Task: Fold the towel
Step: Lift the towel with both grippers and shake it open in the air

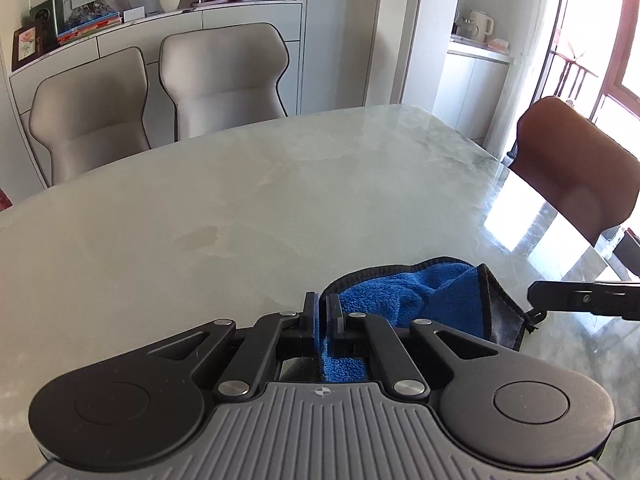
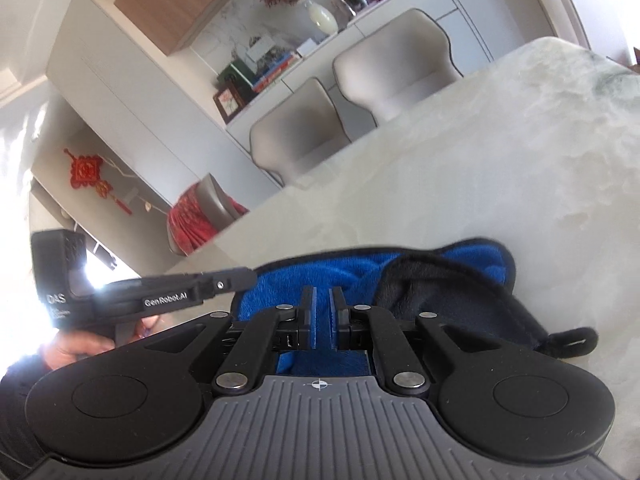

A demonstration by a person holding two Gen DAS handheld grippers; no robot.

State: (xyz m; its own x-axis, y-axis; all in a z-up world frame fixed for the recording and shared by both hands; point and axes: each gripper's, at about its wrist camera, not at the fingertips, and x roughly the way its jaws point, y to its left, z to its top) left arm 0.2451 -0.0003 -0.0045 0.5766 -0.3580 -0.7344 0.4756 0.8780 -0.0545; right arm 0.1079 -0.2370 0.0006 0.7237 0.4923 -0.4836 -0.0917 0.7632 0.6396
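- We have the towel pinched at two points: our left gripper has its jaws closed tight on blue pile, and our right gripper has its jaws nearly closed, with blue cloth between them
- In the left wrist view the towel bunches just ahead and to the right of the jaws, running across towards the right gripper, whose dark fingers reach in at the frame's right side
- In the right wrist view the left gripper comes in from the left, so the two stand near each other with the towel slack between them
- The towel hangs over the near part of the desk, close to its right edge; how much of it touches the surface we cannot tell
- It looks plush: bright blue on one face, dark grey on the other, with black piping at the hem and a small black hanging loop at one corner
- We judge the coming move depends on which way the cloth hangs from the jaws, since it runs sideways between them
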